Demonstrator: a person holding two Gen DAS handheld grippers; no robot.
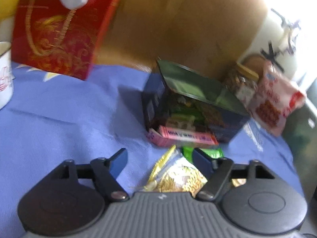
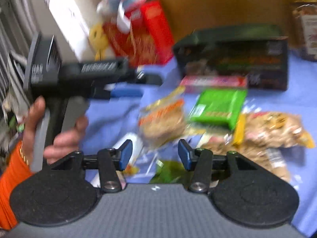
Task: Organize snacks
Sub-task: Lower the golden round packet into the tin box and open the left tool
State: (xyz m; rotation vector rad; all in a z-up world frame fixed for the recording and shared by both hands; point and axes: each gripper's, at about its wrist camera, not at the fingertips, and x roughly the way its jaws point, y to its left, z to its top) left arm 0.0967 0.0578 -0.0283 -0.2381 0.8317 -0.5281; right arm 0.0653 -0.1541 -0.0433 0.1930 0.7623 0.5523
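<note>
Both the left gripper [image 1: 160, 161] and right gripper [image 2: 155, 154] are seen open, empty; the light, crinkly, slippery noodle pack [image 1: 176, 176] is best pinched at its sealed edge

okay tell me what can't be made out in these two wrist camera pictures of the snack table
- Left wrist view: print on the pink pack at the dark box is smeared by motion blur.
- Left wrist view: the yellow noodle packet is partly covered by the left gripper.
- Right wrist view: wording on the green packet is blurred.
- Right wrist view: the jar is cut off by the right edge.
</note>
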